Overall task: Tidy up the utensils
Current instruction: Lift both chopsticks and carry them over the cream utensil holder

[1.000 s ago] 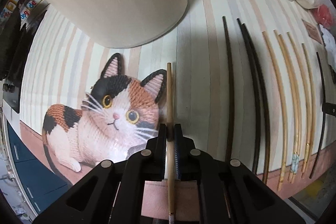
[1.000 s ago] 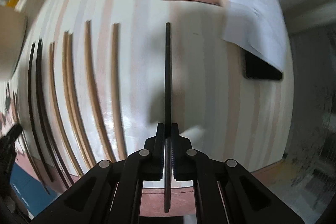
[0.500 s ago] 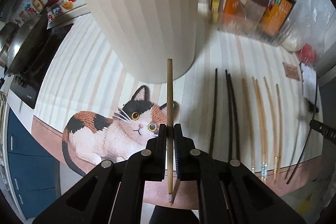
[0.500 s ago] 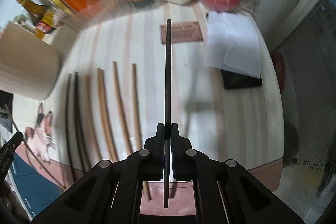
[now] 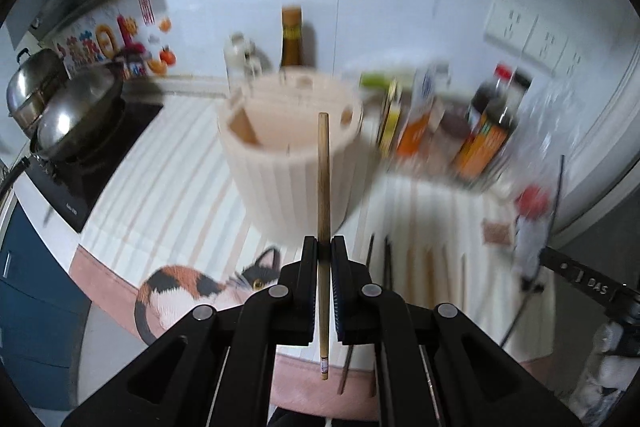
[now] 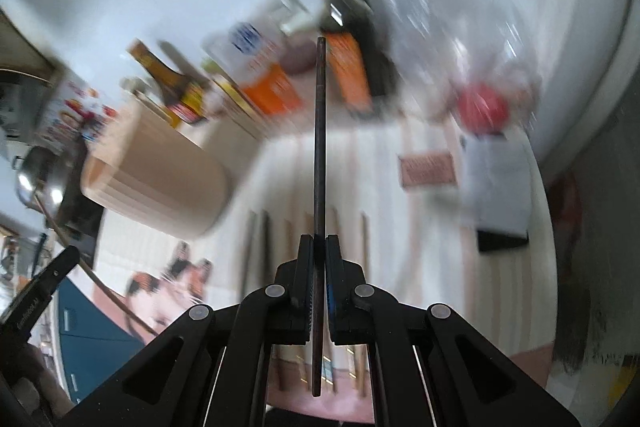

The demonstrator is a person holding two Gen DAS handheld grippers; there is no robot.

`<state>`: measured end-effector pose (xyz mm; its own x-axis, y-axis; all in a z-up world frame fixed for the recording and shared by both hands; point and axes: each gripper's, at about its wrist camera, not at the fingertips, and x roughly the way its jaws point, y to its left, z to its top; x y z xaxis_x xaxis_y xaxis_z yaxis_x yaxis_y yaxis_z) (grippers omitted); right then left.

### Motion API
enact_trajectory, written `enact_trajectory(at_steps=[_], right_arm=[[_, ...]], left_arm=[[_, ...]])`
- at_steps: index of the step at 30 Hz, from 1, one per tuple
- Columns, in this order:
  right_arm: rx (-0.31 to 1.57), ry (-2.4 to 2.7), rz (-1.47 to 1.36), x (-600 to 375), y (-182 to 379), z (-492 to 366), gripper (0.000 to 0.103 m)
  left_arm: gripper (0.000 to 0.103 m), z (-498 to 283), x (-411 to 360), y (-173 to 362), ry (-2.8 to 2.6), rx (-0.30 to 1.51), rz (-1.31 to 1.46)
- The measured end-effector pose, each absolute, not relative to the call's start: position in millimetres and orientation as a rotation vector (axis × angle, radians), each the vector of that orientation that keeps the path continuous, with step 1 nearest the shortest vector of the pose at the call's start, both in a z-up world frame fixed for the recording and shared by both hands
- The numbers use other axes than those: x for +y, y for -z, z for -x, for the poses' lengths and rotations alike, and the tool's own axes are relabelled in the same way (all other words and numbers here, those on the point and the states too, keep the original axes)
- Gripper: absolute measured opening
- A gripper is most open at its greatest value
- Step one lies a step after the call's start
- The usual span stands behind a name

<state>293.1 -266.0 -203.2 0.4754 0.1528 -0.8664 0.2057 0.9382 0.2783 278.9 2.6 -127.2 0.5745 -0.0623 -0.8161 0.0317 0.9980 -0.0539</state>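
My left gripper [image 5: 325, 247] is shut on a light wooden chopstick [image 5: 323, 179], held well above the striped mat. Its far end points at the cream ribbed utensil holder [image 5: 292, 163], whose open top shows inner compartments. My right gripper [image 6: 318, 247] is shut on a black chopstick [image 6: 320, 131], also lifted high. The same holder [image 6: 160, 183] appears to its left. Several more chopsticks, dark [image 5: 388, 263] and wooden [image 6: 363, 239], lie in a row on the mat below. The right gripper with its black stick shows at the left wrist view's right edge [image 5: 576, 279].
Bottles and jars [image 5: 460, 131] crowd the back of the counter by the wall. A wok and a pot [image 5: 68, 111] sit on the hob at left. A cat picture [image 5: 188, 287] decorates the mat's near edge. White papers over a dark slab [image 6: 500, 195] lie right.
Both grippers have risen steeply with their chopsticks and tilted up. The holder's open top, the bottles and the wall have come into view; the mat has dropped away.
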Motion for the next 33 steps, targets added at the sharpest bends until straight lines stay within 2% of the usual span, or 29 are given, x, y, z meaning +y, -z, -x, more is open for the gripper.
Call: enact_trajectory(at_steps=[10, 16, 21, 33], right_arm=[[0.894, -0.150, -0.333, -207, 116, -350, 0.006], [0.834, -0.183, -0.325, -158, 88, -387, 0.006], [0.775, -0.160, -0.323, -121, 70, -412, 0.006], [0.721, -0.057, -0.392, -80, 89, -446, 0.006]], left_arm=[[0.004, -308, 29, 39, 0.003, 0.781, 0.117], [0.004, -350, 69, 13, -0.017, 0.725, 0.149], [0.004, -389, 104, 8, 0.026, 0.700, 0.179], [0.004, -452, 127, 33, 0.263, 0.769, 0.179]])
